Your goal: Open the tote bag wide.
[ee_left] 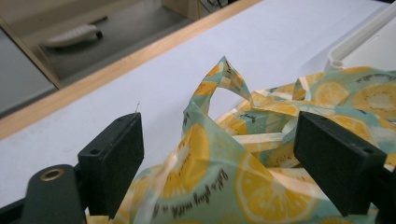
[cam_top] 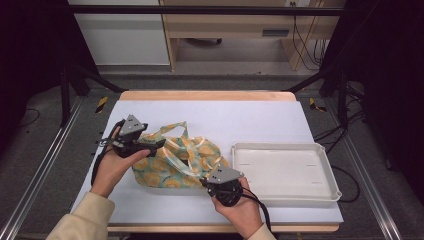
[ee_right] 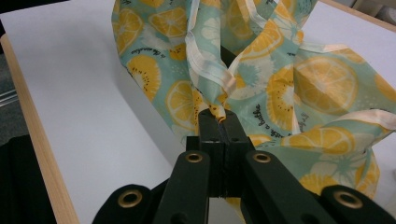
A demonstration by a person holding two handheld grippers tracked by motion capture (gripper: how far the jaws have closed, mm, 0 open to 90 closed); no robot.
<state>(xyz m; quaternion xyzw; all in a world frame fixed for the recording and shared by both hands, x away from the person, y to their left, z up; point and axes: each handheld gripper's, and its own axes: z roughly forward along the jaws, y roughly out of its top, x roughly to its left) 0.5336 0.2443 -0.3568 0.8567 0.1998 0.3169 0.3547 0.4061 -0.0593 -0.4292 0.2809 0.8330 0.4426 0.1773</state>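
Note:
A teal cloth bag (cam_top: 175,160) printed with orange slices lies crumpled on the white table mat (cam_top: 225,120), its cream-edged handles (cam_top: 181,131) sticking up. My left gripper (cam_top: 159,143) sits at the bag's left end, open, with bag cloth (ee_left: 219,172) bulging between its two black jaws. My right gripper (cam_top: 206,181) is at the bag's near right corner, shut on a pinch of the bag's cloth (ee_right: 219,109), which rises from its closed jaws.
A white plastic tray (cam_top: 283,171) rests on the mat just right of the bag. The table's wooden edge (cam_top: 205,95) runs along the far side. Bare mat spreads beyond the bag.

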